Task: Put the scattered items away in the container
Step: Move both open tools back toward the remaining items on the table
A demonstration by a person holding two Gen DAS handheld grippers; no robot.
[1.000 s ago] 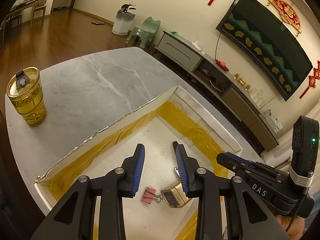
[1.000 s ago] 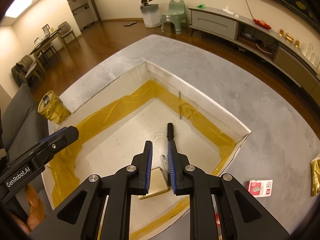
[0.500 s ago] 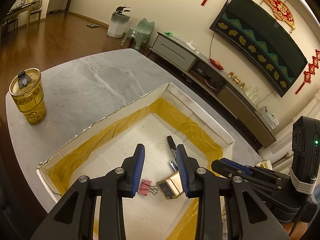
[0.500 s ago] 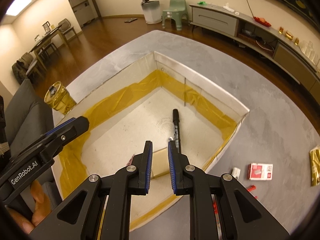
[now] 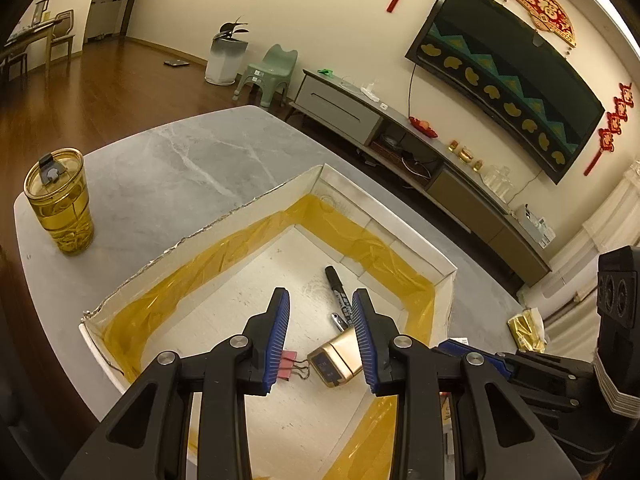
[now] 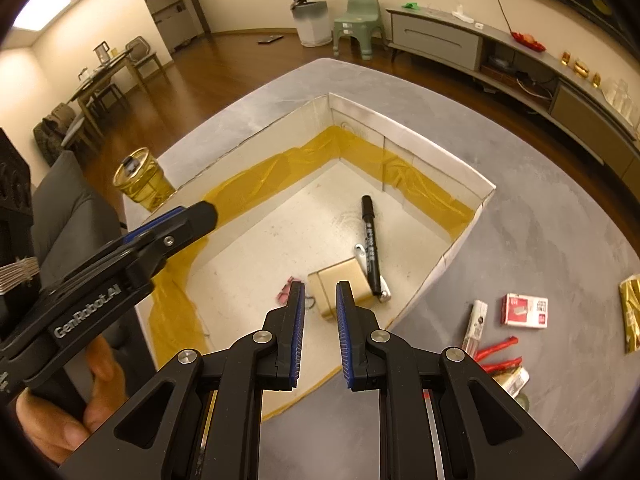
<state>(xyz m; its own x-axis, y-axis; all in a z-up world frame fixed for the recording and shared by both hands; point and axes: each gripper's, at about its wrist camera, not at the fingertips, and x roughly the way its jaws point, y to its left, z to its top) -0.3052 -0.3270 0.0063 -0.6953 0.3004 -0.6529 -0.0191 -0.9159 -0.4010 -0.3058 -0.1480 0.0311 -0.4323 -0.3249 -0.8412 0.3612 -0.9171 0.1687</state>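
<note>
Already inside the shallow white box (image 6: 436, 152), whose inner walls are lined with yellow tape, lie four things: a black marker (image 6: 370, 240) running from the middle of the floor toward the near right wall, a small silver metal piece (image 6: 362, 254) tucked under and beside it, a gold rectangular case (image 6: 340, 284) touching the marker's lower end, and a pink binder clip (image 5: 289, 368) just left of the case. Both grippers hang above the near side of the box with nothing between their blue-padded jaws: the left gripper (image 5: 320, 336) has its jaws spread wide over the clip and the case, and the right gripper (image 6: 320, 332) has its jaws parted by a narrower gap over the case's near edge. A bare hand (image 6: 60, 416) shows in the right wrist view under the left gripper's handle. On the grey marble table (image 6: 540, 208) to the right of the box, outside it, several things remain scattered: a red and white small box (image 6: 525, 310), a narrow white packet (image 6: 476, 322) just left of it, red stick-shaped pieces (image 6: 498, 354) nearer the camera, and a gold foil packet (image 6: 630, 312) at the far right edge of view. A lidded amber tumbler (image 5: 60, 206) stands upright on the table to the left of the box, well apart from everything else
</note>
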